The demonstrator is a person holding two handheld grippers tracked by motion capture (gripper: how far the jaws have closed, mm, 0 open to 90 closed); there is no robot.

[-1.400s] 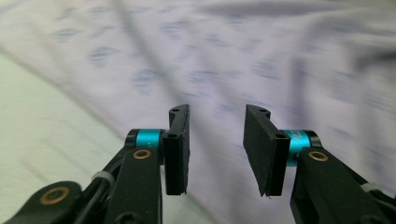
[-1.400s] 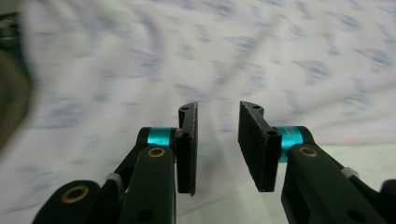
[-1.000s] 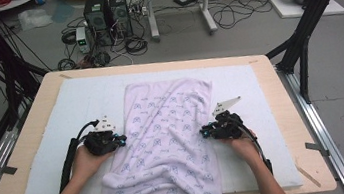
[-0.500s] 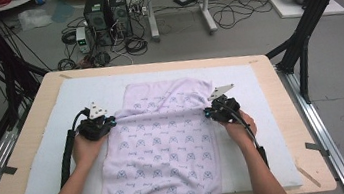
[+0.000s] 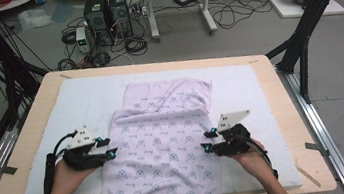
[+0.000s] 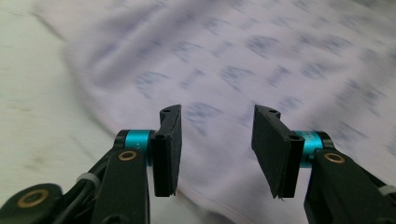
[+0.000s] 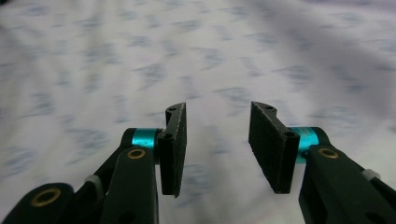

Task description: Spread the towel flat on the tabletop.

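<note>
A pale lilac cloth [image 5: 161,149] with a blue print lies lengthwise on the white mat [image 5: 75,104]. A raised fold crosses it near its far third, and its near end hangs over the table's front edge. My left gripper [image 5: 109,153] sits at the cloth's left edge and my right gripper [image 5: 206,144] at its right edge, both pointing inward. Both pairs of jaws have just been opening. In the left gripper view the left gripper [image 6: 217,114] is open over the cloth [image 6: 261,56] with nothing between the pads. The right gripper [image 7: 217,109] is likewise open above the cloth [image 7: 187,56].
The mat covers most of the wooden table [image 5: 287,127], leaving bare wood at the rim. Black frame posts [image 5: 303,39] stand at both far corners. Computer towers [image 5: 106,15] and cables lie on the floor beyond. A metal rail [image 5: 324,137] runs along the right side.
Both grippers were shut on the cloth's side edges and pushed away from the person; now they have let go, opened and drawn back toward the front edge. The cloth stays folded.
</note>
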